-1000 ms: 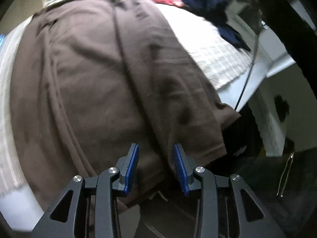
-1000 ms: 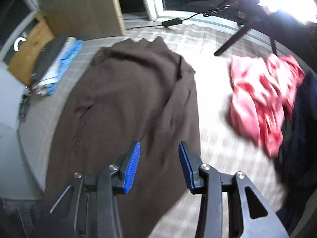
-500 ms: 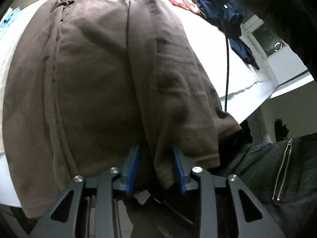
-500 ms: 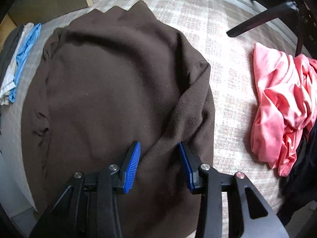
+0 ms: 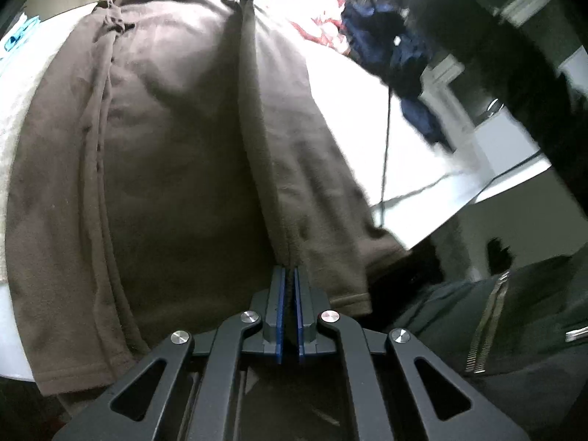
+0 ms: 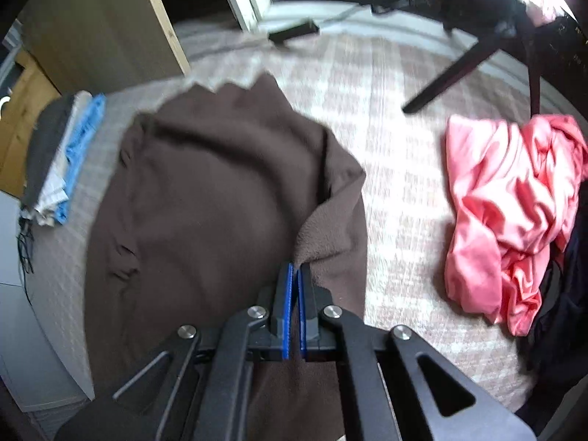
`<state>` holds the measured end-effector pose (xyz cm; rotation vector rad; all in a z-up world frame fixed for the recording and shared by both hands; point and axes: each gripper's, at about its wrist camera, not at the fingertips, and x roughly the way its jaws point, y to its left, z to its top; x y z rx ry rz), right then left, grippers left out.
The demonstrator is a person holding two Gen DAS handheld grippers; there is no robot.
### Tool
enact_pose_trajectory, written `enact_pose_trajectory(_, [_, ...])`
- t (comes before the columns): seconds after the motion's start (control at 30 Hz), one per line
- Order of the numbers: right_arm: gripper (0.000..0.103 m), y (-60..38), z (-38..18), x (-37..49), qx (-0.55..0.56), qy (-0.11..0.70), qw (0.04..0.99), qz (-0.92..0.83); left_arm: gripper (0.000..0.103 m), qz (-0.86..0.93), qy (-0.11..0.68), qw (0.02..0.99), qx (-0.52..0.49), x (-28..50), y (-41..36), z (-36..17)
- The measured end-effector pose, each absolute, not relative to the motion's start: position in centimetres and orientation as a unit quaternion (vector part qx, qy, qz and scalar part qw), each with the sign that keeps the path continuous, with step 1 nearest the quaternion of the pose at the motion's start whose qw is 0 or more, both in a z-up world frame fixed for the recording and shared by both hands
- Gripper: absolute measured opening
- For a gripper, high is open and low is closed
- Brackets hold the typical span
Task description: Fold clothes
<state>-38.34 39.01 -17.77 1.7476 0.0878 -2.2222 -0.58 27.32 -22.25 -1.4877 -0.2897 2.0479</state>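
Your left gripper [image 5: 289,275] pinches a ridge of the brown garment [image 5: 176,154] spread across the checked cloth [image 6: 397,169]; your right gripper [image 6: 295,272] clamps its fleecy edge; pink clothing [image 6: 507,205] lies at 3 o'clock.

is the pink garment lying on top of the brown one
No, in the right wrist view the pink garment lies crumpled on the checked cover, apart from the brown garment, with bare cover between them.
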Motion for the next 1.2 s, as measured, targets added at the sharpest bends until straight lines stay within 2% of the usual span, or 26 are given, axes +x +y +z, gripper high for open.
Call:
enact_pose_trajectory(0.1, [0.003,38.3,-17.1,-38.5,0.598,0.026,0.172,-0.782,0.004,0.774,-0.135,0.276,-0.554,-0.9,26.5,-22.8])
enact_pose_trajectory(0.23, [0.005,36.2,-19.0,-38.7,0.611,0.039,0.194,-0.766,0.007,0.77,-0.118,0.206,-0.592,-1.9,25.2,-25.8])
enact_pose_trajectory(0.33, [0.013,36.5,-18.3,-37.8,0.609,0.039,0.207,-0.765,0.007,0.774,-0.104,0.204,-0.59,-1.6,24.9,-24.9])
enact_pose_trajectory(0.5, [0.035,40.7,-13.9,-31.9,0.578,0.036,0.234,-0.781,0.01,0.801,-0.029,0.215,-0.558,-0.2,25.8,-21.1])
enact_pose_trajectory(0.57, [0.036,42.4,-12.8,-28.8,0.574,0.028,0.245,-0.781,0.016,0.805,-0.007,0.239,-0.542,0.5,27.4,-20.1])
enact_pose_trajectory(0.63, [0.036,43.9,-14.0,-26.1,0.595,0.006,0.247,-0.765,0.021,0.803,0.02,0.268,-0.532,1.0,30.2,-20.2])
enact_pose_trajectory(0.9, [0.036,44.4,-20.0,-24.2,0.643,-0.033,0.221,-0.733,0.023,0.762,0.107,0.315,-0.555,1.3,35.4,-24.4])
enact_pose_trajectory(1.0, [0.035,43.9,-21.1,-25.0,0.647,-0.035,0.219,-0.73,0.022,0.764,0.105,0.317,-0.552,0.8,35.5,-24.5])
enact_pose_trajectory(1.03, [0.035,43.8,-21.4,-25.2,0.648,-0.036,0.218,-0.729,0.017,0.764,0.101,0.318,-0.553,0.6,35.4,-24.5])
enact_pose_trajectory(1.07, [0.027,43.9,-21.5,-25.4,0.646,-0.041,0.217,-0.731,0.011,0.764,0.095,0.318,-0.553,0.5,35.2,-24.5])
enact_pose_trajectory(1.1, [0.01,44.1,-21.6,-25.6,0.644,-0.045,0.216,-0.732,0.005,0.762,0.083,0.323,-0.555,0.3,34.9,-24.4])
enact_pose_trajectory(1.13, [0.006,44.4,-21.4,-25.7,0.641,-0.049,0.219,-0.734,0.003,0.759,0.069,0.328,-0.557,0.1,34.5,-24.2])
enact_pose_trajectory(1.2, [0.005,45.0,-20.8,-25.8,0.634,-0.057,0.224,-0.738,0.003,0.755,0.032,0.338,-0.562,-0.3,33.9,-23.7])
